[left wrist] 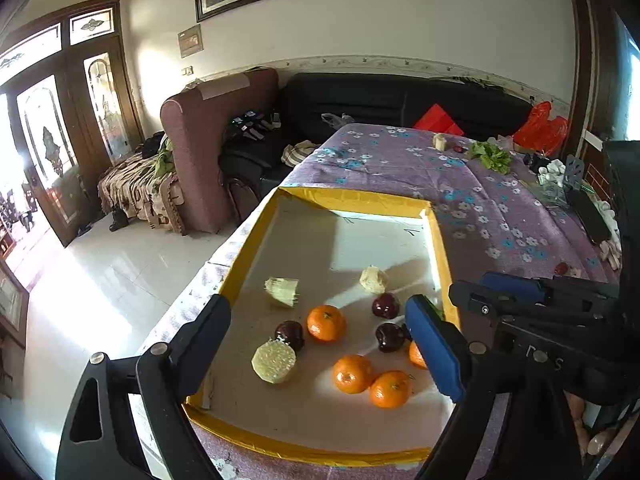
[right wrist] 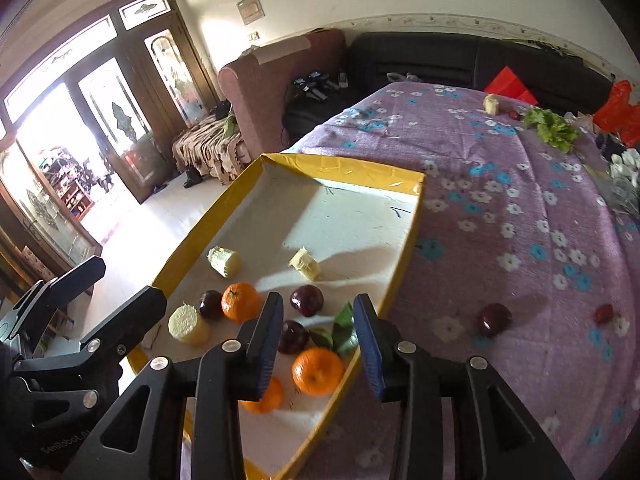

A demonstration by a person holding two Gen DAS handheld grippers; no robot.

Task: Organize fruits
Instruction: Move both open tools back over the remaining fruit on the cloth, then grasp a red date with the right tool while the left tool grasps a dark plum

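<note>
Both grippers hang over the yellow-rimmed tray [left wrist: 352,196] on the desk [right wrist: 500,216], jaws apart and holding nothing — left gripper [left wrist: 320,344], right gripper [right wrist: 318,344]. In the tray lie oranges [left wrist: 326,323], dark plums [left wrist: 385,305] and pale corn pieces [left wrist: 274,361]; one more plum [right wrist: 495,319] sits on the cloth at 3 o'clock of the tray.

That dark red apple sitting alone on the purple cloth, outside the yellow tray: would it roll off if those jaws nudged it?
Probably a little. The dark red apple looks round and glossy, so it may roll or slip between the pads. The flowered cloth looks soft, which should slow it. It seems firm, unlikely to squash.
</note>
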